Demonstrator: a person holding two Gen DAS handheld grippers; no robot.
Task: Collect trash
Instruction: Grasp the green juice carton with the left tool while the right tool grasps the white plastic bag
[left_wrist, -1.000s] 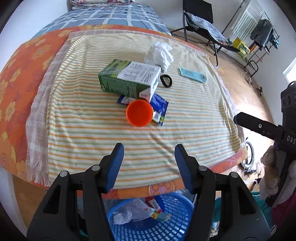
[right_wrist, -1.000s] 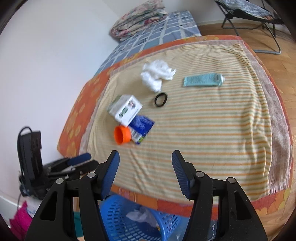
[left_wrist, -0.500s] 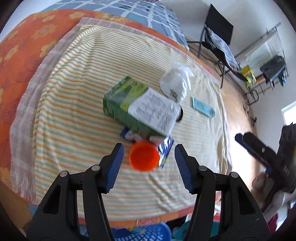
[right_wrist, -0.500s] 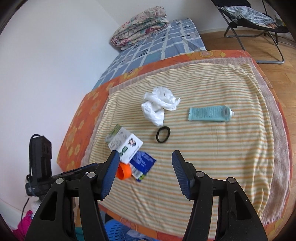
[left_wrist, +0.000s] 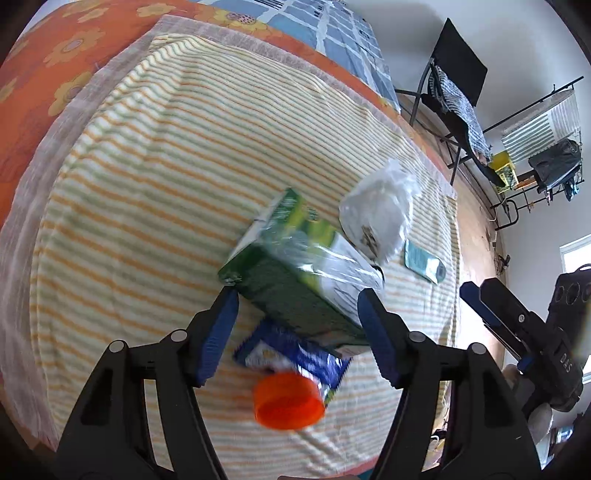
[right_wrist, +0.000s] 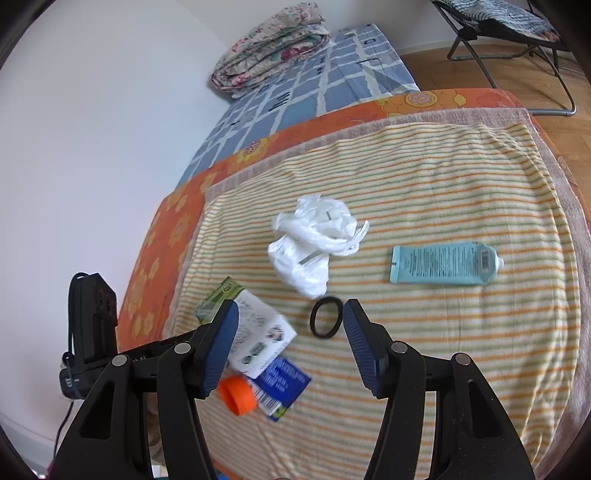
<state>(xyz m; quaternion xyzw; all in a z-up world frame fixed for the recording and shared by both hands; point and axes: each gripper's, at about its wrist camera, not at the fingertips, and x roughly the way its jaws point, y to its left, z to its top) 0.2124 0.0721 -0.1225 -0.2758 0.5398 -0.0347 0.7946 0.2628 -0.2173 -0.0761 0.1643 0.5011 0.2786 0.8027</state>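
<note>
While both jaws stand wide open, left gripper hovers over the green-and-white cardboard carton – not touching it, carton lying on the striped towel, orange plastic cap and blue wrapper just beside, right gripper above – crumpled white plastic bag near.

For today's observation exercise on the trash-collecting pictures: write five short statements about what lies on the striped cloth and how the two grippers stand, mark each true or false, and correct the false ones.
1. The left gripper is open, its fingers on either side of the green and white cardboard carton. True.
2. The small orange plastic cup stands upright. False: it lies on its side.
3. The pale blue squeeze tube touches the crumpled white plastic bag. False: striped cloth shows between them.
4. The black rubber ring lies just below the white bag in the right wrist view. True.
5. The right gripper is shut on the blue foil wrapper. False: it is open and holds nothing.
</note>
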